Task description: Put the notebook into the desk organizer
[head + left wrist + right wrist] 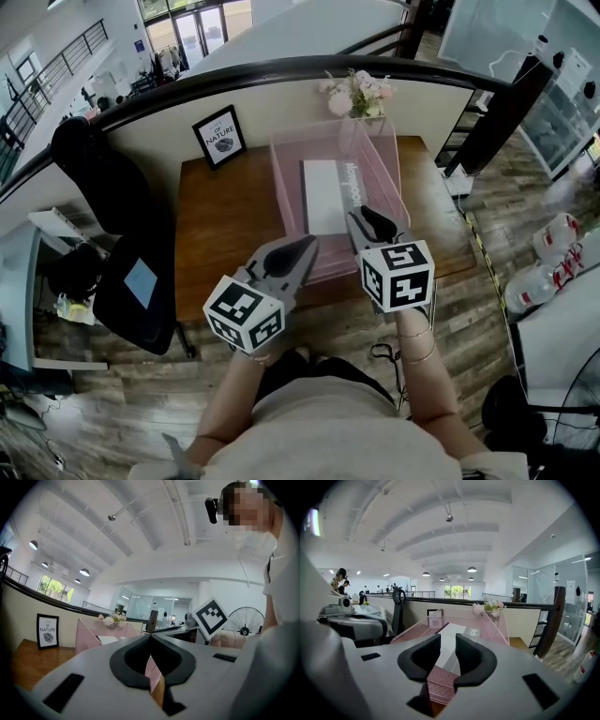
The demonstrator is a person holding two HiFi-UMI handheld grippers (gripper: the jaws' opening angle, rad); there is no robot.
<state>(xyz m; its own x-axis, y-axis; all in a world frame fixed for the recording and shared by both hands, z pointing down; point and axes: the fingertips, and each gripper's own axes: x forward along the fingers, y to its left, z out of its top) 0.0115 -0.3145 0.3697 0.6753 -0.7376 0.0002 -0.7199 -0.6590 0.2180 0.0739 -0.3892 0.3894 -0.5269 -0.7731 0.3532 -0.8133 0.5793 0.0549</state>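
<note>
The white notebook (325, 195) lies flat inside the pink mesh desk organizer (279, 178) on the wooden desk (225, 225). My right gripper (367, 217) hovers over the organizer's near right end, open, with nothing between its jaws. In the right gripper view the notebook (459, 630) shows beyond the gripper (448, 638), inside the organizer's mesh walls (417, 627). My left gripper (302, 247) is held in the air at the desk's front edge, left of the organizer's near end. Its jaws (150, 638) meet at the tips, shut and empty.
A framed print (219, 137) and a bunch of flowers (356, 94) stand at the desk's back edge. A black office chair (131, 272) sits left of the desk. Water bottles (553, 253) lie on the floor at the right.
</note>
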